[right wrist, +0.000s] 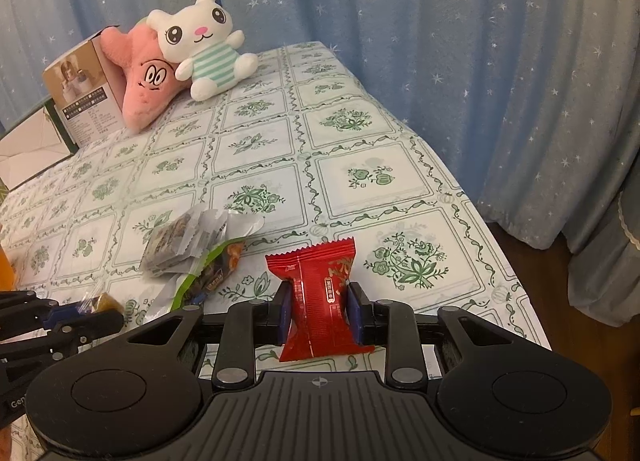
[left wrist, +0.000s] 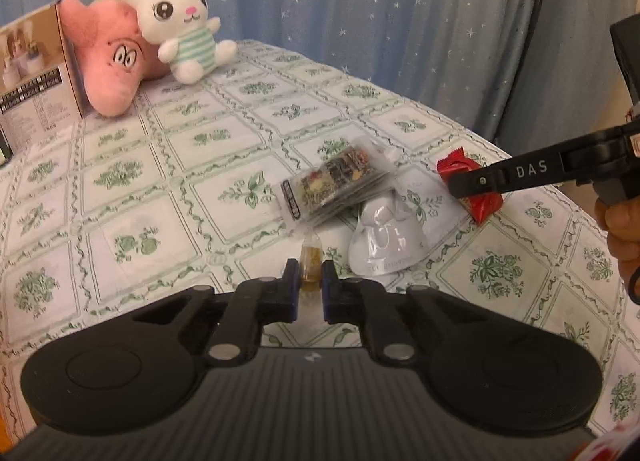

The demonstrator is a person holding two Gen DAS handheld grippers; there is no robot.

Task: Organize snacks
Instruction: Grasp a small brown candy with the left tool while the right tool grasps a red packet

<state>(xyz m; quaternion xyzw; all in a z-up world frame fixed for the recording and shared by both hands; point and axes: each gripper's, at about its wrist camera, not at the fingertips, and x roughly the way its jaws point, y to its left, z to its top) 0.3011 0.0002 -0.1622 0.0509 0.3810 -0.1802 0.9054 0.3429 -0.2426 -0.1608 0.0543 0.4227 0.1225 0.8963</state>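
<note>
Now: keep left gripper (left wrist: 311,281) pinched on small amber candy (left wrist: 312,261) and right gripper (right wrist: 319,307) clamped on red packet (right wrist: 318,297) (waist visibly squeezed), lifting both straight off the tablecloth (right wrist: 360,165). Mind snack pile (right wrist: 188,249) between them; table edge just right, open room toward plush toys (right wrist: 184,65).

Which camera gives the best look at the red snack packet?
The right wrist view. There the red snack packet fills the centre, pinched at its waist by the right gripper, with its gold print visible. The left wrist view shows the red snack packet only small near the right edge, partly hidden behind the right gripper's black finger.
</note>
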